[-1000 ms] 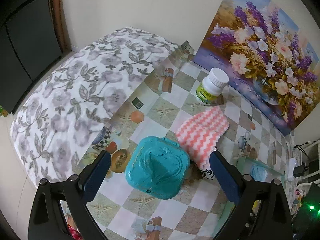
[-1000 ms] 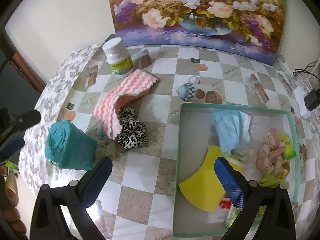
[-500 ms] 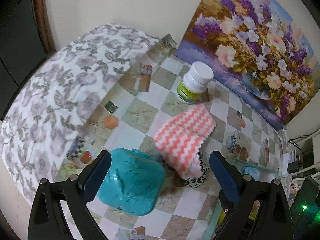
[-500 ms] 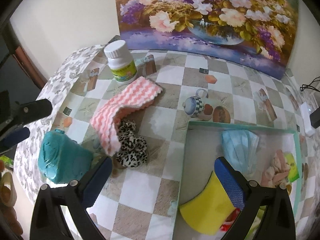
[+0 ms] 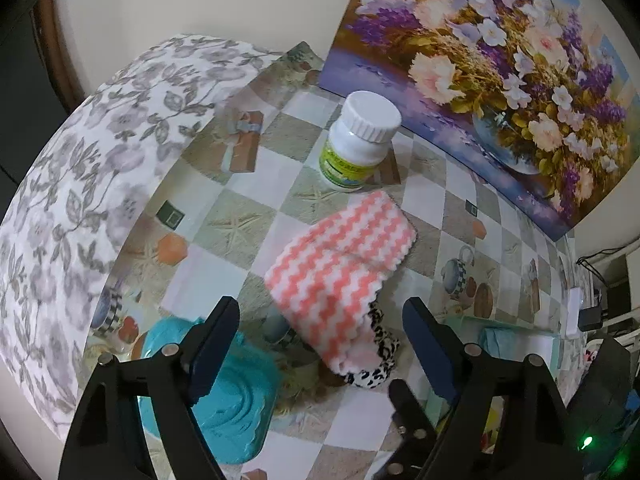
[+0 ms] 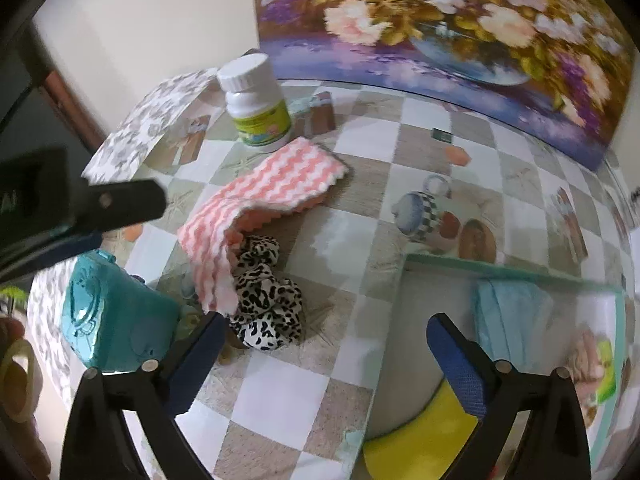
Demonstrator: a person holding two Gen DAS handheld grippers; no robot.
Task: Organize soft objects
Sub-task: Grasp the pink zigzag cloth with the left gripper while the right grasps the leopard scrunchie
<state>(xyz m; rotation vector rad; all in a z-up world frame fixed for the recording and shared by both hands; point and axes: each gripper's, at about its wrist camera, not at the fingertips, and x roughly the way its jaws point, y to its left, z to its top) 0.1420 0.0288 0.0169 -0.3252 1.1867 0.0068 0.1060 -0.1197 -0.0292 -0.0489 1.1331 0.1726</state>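
Note:
A pink-and-white zigzag cloth (image 5: 344,256) (image 6: 272,192) lies folded on the chequered table, draped over a leopard-print scrunchie (image 5: 380,352) (image 6: 264,292). My left gripper (image 5: 320,308) hangs just over the cloth's near end. Its jaws are closing, with the cloth's lower end between the fingers and the pads not pressing on it. The left gripper's finger (image 6: 120,200) also shows at the left edge of the right wrist view. My right gripper (image 6: 326,320) is open with nothing in it, above the table between the scrunchie and a teal-rimmed tray (image 6: 500,268).
A teal plastic case (image 5: 228,392) (image 6: 116,320) sits left of the scrunchie. A white bottle (image 5: 360,140) (image 6: 256,104) stands behind the cloth, before a flower painting (image 5: 500,60). The tray holds a light blue cloth (image 6: 512,312), a yellow sponge (image 6: 420,440) and small items.
Both grippers have come lower and closer to the pink cloth and scrunchie. The left jaws have narrowed. The teal case has slid to the lower left of the left view.

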